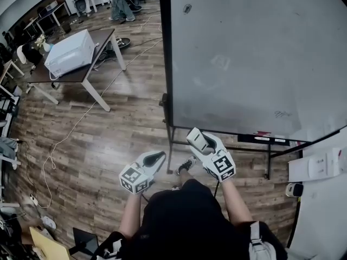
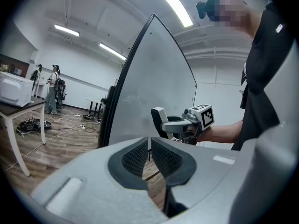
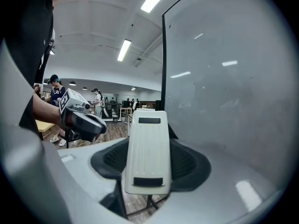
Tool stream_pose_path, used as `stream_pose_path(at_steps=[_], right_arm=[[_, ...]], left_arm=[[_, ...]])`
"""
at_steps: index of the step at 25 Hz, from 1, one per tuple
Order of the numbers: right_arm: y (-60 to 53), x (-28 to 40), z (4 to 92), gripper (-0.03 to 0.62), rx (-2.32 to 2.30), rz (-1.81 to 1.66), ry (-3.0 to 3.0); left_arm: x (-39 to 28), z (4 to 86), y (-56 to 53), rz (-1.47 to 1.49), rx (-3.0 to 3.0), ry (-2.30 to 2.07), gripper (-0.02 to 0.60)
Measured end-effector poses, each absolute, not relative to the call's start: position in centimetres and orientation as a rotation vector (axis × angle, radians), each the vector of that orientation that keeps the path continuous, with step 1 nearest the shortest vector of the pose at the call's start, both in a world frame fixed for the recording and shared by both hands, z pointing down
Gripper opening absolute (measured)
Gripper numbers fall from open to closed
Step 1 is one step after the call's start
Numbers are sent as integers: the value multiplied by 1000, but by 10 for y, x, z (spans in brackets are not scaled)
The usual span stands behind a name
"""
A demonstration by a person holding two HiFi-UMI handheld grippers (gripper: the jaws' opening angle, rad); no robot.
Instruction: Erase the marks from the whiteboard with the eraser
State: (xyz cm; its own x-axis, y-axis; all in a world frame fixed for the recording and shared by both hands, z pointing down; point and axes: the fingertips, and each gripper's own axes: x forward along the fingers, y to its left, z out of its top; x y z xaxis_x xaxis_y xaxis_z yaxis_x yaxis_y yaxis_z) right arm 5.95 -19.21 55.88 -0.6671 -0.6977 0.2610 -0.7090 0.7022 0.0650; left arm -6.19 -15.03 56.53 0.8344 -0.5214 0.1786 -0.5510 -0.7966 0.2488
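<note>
Right gripper, own view: our right gripper (image 3: 148, 161) is clamped on the eraser (image 3: 147, 148). The eraser is a pale slab that stands upright between the dark pads (image 3: 189, 162), with a dark strip near each end.
Board, same view: the board (image 3: 224, 92) fills the right side, grey and glossy. The eraser is near its face, and we cannot tell whether the two touch.
Left gripper, same view: we see the left gripper (image 3: 96, 124) at the left, held out on a bare forearm (image 3: 43, 110).
Left gripper, own view: the left gripper (image 2: 149, 146) has its jaws drawn together to a thin slit, and we see nothing between them.
Ahead, same view: the right gripper (image 2: 164, 122) holds the eraser (image 2: 159, 119) upright, close before the board (image 2: 149, 87).
Side, same view: a bench (image 2: 18, 107) with a white box (image 2: 11, 90) on it stands at the far left.
Grippers, head view: both are out in front of our body. The left gripper (image 1: 157, 157) is lower and to the left. The right gripper (image 1: 197, 138) is higher, with its tip by the lower edge of the board (image 1: 244, 53), near the left corner.
Marks, head view: we see a small scribble (image 1: 280, 114) low on the right of the board and a dark spot (image 1: 187, 8) near its top left. The eraser is well apart from both.
Tray, head view: a tray (image 1: 265, 139) runs under the board, to the right of the right gripper.
Room, head view: the bench (image 1: 95, 64) and box (image 1: 68, 53) stand left of the board on a wood floor (image 1: 108, 150).
</note>
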Motion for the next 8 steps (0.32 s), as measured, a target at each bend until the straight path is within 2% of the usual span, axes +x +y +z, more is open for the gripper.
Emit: stream_pose_path(at_steps=[8], right_arm=[[-198, 68, 564, 256, 1119, 84, -2640]], left_arm=[[-47, 565, -160, 142, 2735, -785, 32]])
